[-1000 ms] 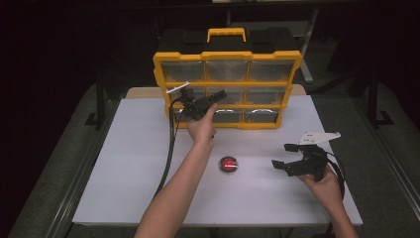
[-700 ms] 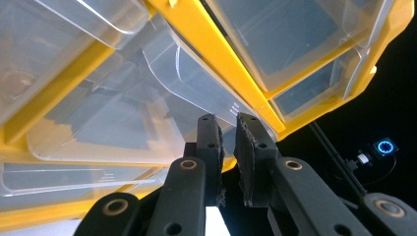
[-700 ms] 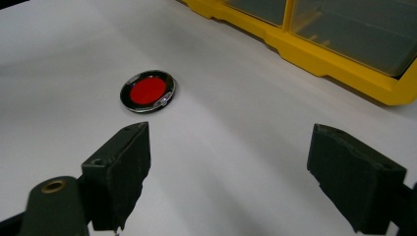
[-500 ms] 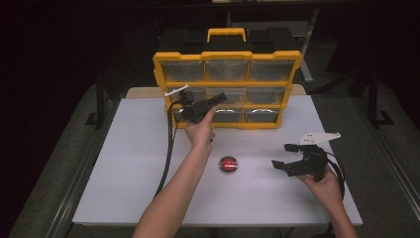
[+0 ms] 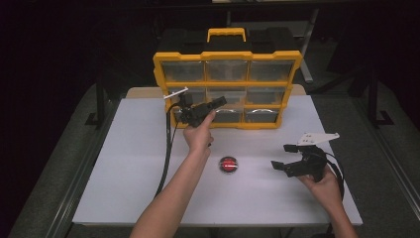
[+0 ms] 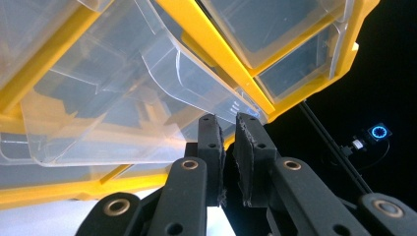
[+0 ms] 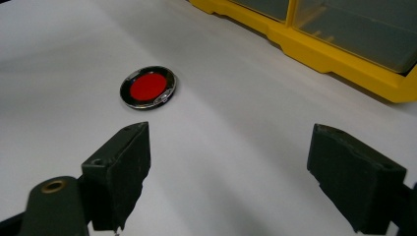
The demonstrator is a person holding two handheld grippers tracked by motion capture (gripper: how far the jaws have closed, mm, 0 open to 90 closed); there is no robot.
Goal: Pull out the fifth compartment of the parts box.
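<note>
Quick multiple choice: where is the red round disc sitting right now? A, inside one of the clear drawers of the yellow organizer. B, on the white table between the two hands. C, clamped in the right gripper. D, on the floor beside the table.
B: the red disc lies flat on the white table, in front of the yellow organizer, apart from the wide-open right gripper and the shut left gripper.
</note>
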